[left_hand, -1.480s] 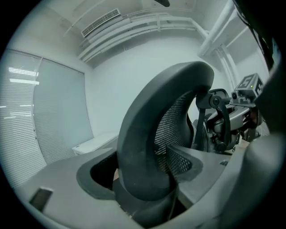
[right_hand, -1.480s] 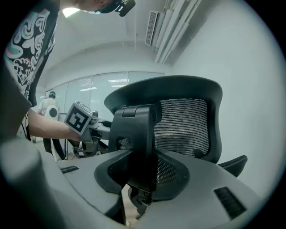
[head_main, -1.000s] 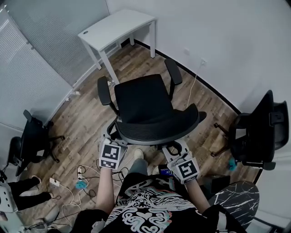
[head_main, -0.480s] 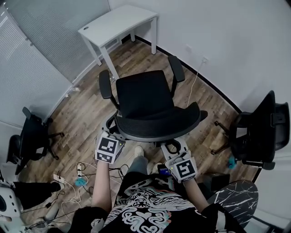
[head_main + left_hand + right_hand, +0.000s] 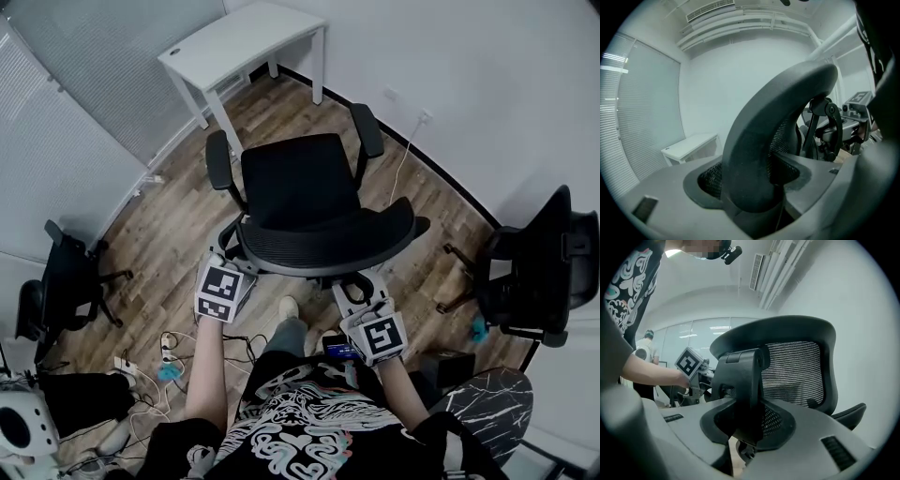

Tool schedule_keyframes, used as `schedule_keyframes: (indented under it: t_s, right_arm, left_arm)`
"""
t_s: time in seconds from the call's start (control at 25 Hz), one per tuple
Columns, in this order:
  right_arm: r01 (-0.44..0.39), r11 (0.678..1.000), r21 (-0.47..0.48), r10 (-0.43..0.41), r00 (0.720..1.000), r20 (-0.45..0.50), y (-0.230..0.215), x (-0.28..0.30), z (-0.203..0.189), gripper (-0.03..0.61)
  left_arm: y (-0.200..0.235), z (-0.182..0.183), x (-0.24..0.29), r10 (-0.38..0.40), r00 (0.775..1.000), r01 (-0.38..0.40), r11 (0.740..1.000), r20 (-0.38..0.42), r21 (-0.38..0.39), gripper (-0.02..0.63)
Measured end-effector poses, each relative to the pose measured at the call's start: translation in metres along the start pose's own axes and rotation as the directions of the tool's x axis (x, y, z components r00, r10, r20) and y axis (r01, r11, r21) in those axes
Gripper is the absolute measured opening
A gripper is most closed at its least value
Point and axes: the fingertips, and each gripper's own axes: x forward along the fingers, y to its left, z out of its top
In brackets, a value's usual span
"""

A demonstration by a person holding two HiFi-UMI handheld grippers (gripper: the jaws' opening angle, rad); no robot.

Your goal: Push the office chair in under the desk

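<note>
My left gripper (image 5: 228, 262) is clenched on the left end of the office chair (image 5: 302, 192)'s backrest. In the left gripper view the curved black rim fills the gap between the jaws, with mesh showing behind it. My right gripper (image 5: 358, 289) is clamped on a black upright bracket behind the backrest, towards its right side, with a jaw against each flank. The chair is all black, with a mesh back inside a solid rim, a padded seat and two armrests. It stands on the wood floor (image 5: 178, 234) right in front of me, its seat facing away towards the white desk (image 5: 239, 42). It is near the desk but not under it. From the head view, its base and wheels are hidden beneath the seat. At the right a second black chair (image 5: 539, 267) is cut off by the picture edge, and a third (image 5: 61, 281) at the left is small, dark and hard to make out
</note>
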Motion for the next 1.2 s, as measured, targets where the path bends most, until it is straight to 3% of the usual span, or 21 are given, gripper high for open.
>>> schedule_keyframes:
  t_s: [1.2]
  right_arm:
    - [0.055, 0.997, 0.048, -0.058, 0.997, 0.052, -0.056, 0.079, 0.013, 0.075]
  left_arm:
    - [0.066, 0.019, 0.070, -0.014, 1.000, 0.013, 1.000, 0.020, 0.016, 0.322]
